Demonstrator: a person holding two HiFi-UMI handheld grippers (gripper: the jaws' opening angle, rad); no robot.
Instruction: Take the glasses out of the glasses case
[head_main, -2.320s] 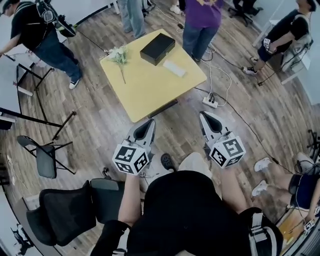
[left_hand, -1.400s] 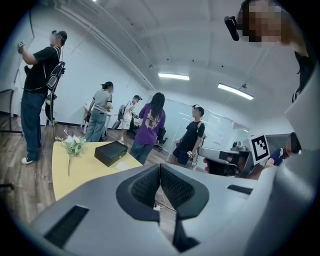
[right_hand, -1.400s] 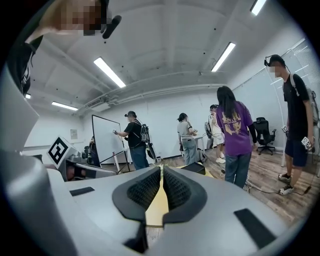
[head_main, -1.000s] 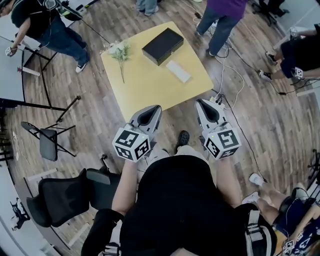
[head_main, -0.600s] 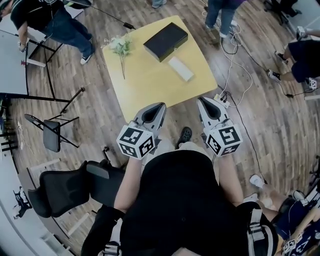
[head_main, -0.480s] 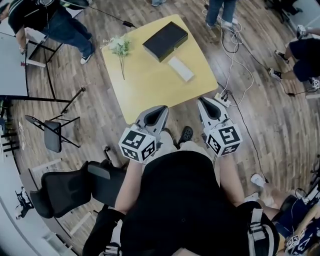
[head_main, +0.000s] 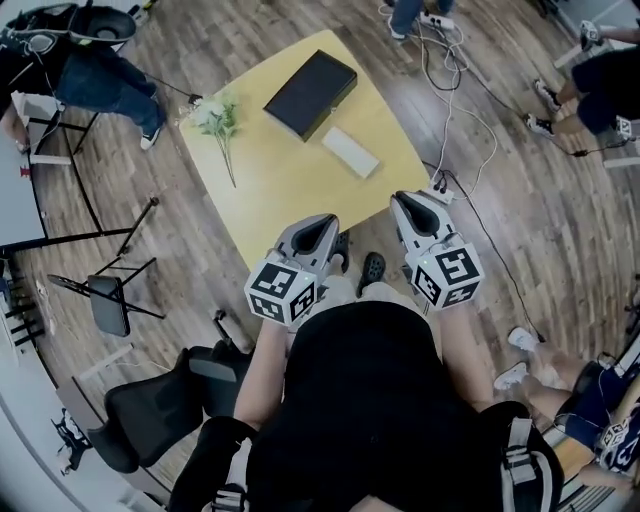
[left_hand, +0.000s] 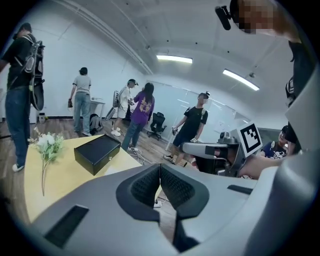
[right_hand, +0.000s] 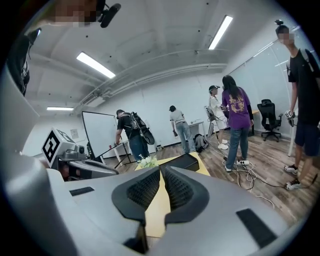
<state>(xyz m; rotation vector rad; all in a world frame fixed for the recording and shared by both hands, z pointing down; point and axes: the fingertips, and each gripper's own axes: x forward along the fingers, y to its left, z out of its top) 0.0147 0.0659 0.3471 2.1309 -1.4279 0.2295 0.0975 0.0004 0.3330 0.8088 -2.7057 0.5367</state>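
Note:
The glasses case (head_main: 310, 93) is a black box with its lid down, lying on the far part of the yellow table (head_main: 290, 190); it also shows in the left gripper view (left_hand: 97, 152) and the right gripper view (right_hand: 183, 162). My left gripper (head_main: 328, 222) hangs over the table's near edge, jaws shut and empty (left_hand: 160, 170). My right gripper (head_main: 403, 200) hovers by the near right corner, also shut with nothing between its pads (right_hand: 161, 172). Both are well short of the case. No glasses are visible.
A white flat block (head_main: 350, 152) lies just in front of the case, and a sprig of white flowers (head_main: 218, 120) lies at the table's left. A power strip with cables (head_main: 440, 195) lies on the floor to the right. Several people stand around; chairs (head_main: 100, 300) sit at left.
Both grippers have moved forward and down toward the table's near edge, and the table now sits closer in the head view. Their jaws stay shut.

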